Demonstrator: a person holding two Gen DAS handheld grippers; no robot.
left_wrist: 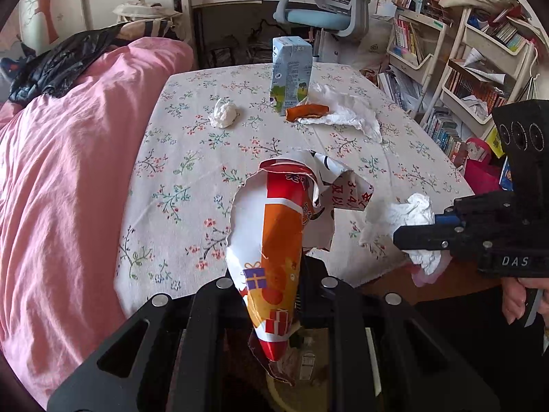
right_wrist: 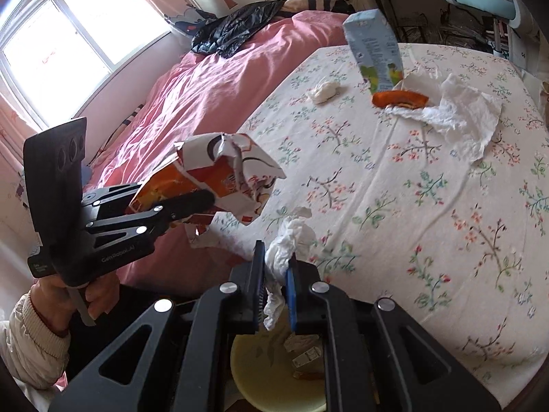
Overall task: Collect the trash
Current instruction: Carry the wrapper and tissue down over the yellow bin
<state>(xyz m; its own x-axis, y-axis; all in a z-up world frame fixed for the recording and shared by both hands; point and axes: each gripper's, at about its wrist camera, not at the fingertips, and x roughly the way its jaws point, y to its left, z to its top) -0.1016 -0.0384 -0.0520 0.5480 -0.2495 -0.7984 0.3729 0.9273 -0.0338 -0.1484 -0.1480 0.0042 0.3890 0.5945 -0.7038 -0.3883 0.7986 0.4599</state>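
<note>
My left gripper [left_wrist: 271, 281] is shut on a torn orange and red paper wrapper [left_wrist: 279, 240] and holds it over the table's near edge; it also shows in the right wrist view [right_wrist: 212, 178]. My right gripper [right_wrist: 276, 267] is shut on a crumpled white tissue [right_wrist: 288, 243], seen at the right in the left wrist view [left_wrist: 411, 216]. Below both grippers is a pale yellow bin [right_wrist: 250, 370] with some trash inside. On the table lie a small tissue ball [left_wrist: 223, 112], an orange peel [left_wrist: 307, 111] on a flat white tissue [left_wrist: 346, 110], and a blue milk carton [left_wrist: 291, 70].
The table has a floral cloth [left_wrist: 192, 171]. A bed with a pink cover [left_wrist: 68, 171] lies along its left side. A blue office chair [left_wrist: 326, 3] stands behind the table and bookshelves [left_wrist: 463, 68] stand at the right.
</note>
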